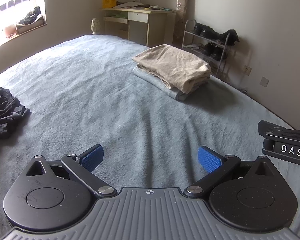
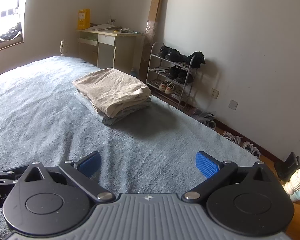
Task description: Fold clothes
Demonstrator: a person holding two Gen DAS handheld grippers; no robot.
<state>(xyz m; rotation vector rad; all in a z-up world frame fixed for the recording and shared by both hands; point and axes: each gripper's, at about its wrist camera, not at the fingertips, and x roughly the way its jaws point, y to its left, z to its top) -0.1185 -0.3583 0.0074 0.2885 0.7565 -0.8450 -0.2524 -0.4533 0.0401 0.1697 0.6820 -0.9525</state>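
Observation:
A folded beige garment (image 1: 174, 66) lies on top of a folded light blue one (image 1: 160, 84) near the bed's right side; the same stack shows in the right wrist view, beige (image 2: 112, 90) over blue (image 2: 110, 118). A crumpled black garment (image 1: 4, 112) lies at the bed's left edge in the left wrist view. My left gripper (image 1: 150, 159) hovers open over the bedspread with nothing between its blue pads. My right gripper (image 2: 148, 164) is also open and holds nothing. The stack sits well ahead of both grippers. Part of the right gripper's body (image 1: 286, 142) shows at the left view's right edge.
A grey-blue bedspread (image 1: 90, 92) covers the bed. Beyond it stand a desk (image 2: 110, 46) with clutter and a yellow box, a metal shoe rack (image 2: 172, 74) by the wall, loose shoes (image 2: 234, 138) on the floor and a white bedpost (image 2: 298, 180) at right.

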